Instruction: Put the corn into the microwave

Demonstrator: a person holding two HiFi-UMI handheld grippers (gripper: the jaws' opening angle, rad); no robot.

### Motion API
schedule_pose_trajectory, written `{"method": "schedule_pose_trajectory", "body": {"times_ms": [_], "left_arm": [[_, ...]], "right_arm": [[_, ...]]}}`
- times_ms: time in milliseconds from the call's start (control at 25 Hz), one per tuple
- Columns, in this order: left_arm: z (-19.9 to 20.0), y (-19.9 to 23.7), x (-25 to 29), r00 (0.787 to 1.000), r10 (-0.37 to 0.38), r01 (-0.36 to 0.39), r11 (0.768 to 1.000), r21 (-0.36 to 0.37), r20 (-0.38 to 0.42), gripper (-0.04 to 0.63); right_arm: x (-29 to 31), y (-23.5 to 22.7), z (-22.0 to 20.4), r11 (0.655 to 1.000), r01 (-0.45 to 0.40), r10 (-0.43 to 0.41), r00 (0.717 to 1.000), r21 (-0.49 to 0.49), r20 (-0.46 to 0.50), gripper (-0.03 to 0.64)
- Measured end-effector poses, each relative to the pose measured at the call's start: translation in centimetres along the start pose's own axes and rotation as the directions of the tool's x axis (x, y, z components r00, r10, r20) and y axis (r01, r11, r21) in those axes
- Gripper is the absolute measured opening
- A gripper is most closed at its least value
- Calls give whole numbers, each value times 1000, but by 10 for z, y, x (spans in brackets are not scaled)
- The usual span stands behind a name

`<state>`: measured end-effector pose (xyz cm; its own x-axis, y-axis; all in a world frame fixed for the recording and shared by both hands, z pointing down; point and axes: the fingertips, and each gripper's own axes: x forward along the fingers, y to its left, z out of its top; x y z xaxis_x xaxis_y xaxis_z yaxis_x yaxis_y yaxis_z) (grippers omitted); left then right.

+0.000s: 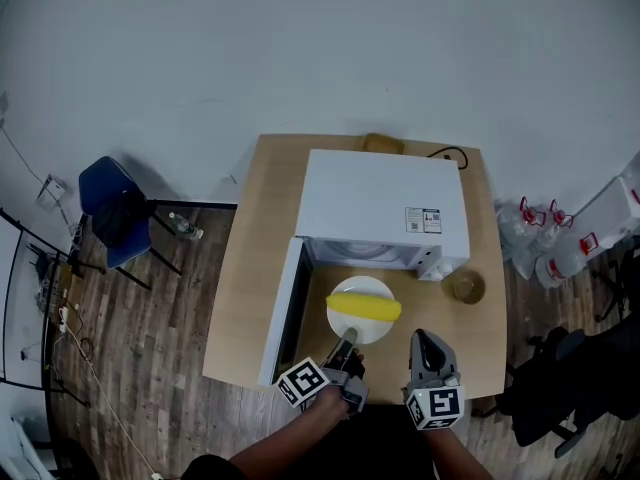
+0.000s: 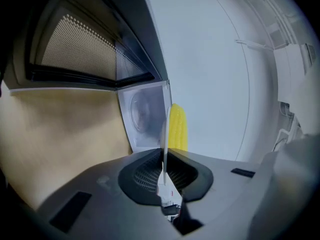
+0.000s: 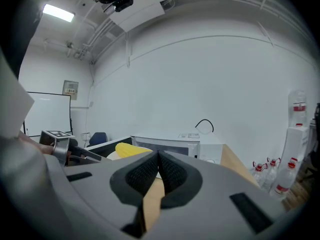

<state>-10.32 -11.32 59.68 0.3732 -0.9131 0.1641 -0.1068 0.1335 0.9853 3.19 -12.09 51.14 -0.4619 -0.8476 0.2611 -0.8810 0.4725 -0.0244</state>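
Clamping the near rim of the white plate (image 1: 366, 288), the left gripper (image 1: 347, 347) has its jaws pressed onto that thin edge. The corn (image 1: 365, 308) lies on the plate just beyond them, before the open microwave (image 1: 380, 203), whose label (image 1: 423, 220) is too small to read. The right gripper (image 1: 425, 341), jaws together and empty, is beside the plate.

Bright overhead light; fisheye edges; foreground seemingly soft.
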Motion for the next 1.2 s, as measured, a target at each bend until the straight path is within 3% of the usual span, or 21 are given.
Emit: {"method": "schedule_pose_trajectory", "body": {"times_ms": [360, 560, 1080, 1200], "left_arm": [[20, 26, 63, 999, 18, -17, 999, -38, 45, 21], [35, 32, 96, 994, -51, 60, 993, -98, 93, 21], [71, 86, 152, 993, 37, -34, 999, -30, 115, 21], [78, 87, 168, 991, 23, -18, 999, -45, 129, 21]], "right_arm": [[64, -25, -12, 999, -36, 37, 998, 27, -51, 57], [85, -38, -15, 999, -33, 35, 998, 37, -60, 57], [126, -66, -27, 994, 28, -21, 997, 102, -71, 57], [131, -66, -28, 994, 29, -21, 997, 109, -74, 57]]}}
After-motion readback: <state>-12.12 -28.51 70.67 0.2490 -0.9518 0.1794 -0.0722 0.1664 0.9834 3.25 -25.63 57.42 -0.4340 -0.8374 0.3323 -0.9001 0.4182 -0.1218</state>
